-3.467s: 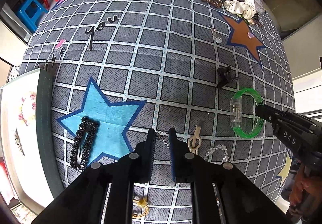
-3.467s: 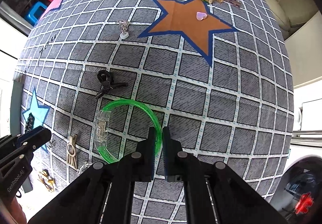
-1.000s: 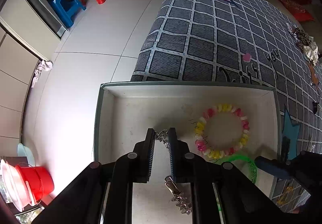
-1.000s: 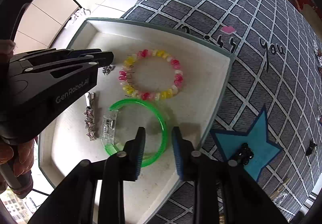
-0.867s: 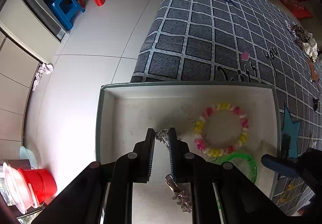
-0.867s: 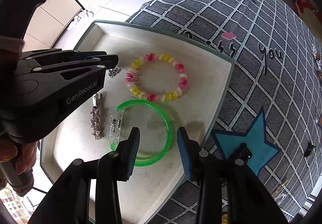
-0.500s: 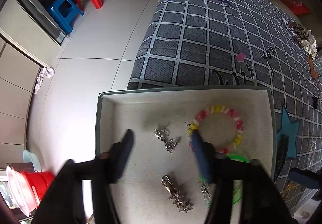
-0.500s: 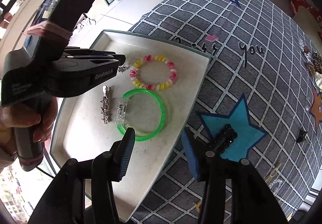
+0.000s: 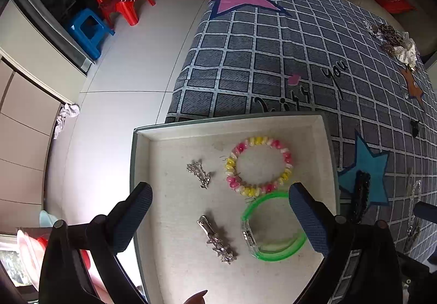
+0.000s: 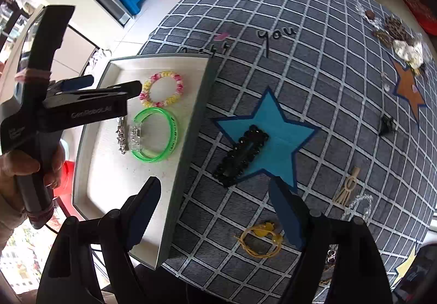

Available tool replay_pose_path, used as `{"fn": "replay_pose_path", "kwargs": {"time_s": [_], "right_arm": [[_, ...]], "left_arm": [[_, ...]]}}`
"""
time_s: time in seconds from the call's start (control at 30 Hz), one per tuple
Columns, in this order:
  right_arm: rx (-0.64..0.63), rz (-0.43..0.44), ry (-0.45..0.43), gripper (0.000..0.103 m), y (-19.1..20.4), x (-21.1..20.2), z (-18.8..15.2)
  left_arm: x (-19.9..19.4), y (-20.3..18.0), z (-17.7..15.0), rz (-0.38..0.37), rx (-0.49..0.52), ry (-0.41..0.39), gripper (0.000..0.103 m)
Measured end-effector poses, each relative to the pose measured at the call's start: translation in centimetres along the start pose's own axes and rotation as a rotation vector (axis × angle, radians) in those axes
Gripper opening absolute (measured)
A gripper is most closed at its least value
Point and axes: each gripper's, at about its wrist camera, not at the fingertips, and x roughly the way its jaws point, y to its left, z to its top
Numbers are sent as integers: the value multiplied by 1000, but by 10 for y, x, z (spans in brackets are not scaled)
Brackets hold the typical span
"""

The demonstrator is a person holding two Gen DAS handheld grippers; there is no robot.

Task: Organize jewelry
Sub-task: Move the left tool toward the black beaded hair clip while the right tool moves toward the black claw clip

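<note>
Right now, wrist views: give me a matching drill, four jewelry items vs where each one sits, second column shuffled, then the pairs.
Items:
1. green bangle
2. black beaded hair clip
3. pink-and-yellow bead bracelet
4. yellow cord loop

Places:
A. on the blue star
B. in the tray, towards its far wall
C. on the grey grid cloth nearest the right gripper
D. in the tray, beside the silver star clip

Pairs: 1-D, 2-A, 3-B, 4-C

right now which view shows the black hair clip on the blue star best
The right wrist view: the black hair clip lies whole and unobstructed on the blue star, beside the tray. In the left wrist view the clip is a thin foreshortened strip near the frame's edge, its lower end hidden behind the left gripper.
</note>
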Motion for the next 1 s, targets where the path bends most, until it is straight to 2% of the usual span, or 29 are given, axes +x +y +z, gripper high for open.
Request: {"fn": "replay_pose_path", "kwargs": {"time_s": [0.2, 0.4, 0.73, 1.0], "right_arm": [[120, -3, 19, 85, -49, -6, -16], [192, -69, 49, 85, -104, -16, -26], [269, -114, 48, 85, -183, -33, -27], [261, -134, 36, 85, -215, -31, -4]], "left_arm": [[-33, -43, -17, -38, 57, -7, 103], [-48, -96, -22, -53, 105, 6, 103], [-21, -160, -24, -93, 186, 93, 103], [-2, -187, -20, -73, 251, 107, 103]]}}
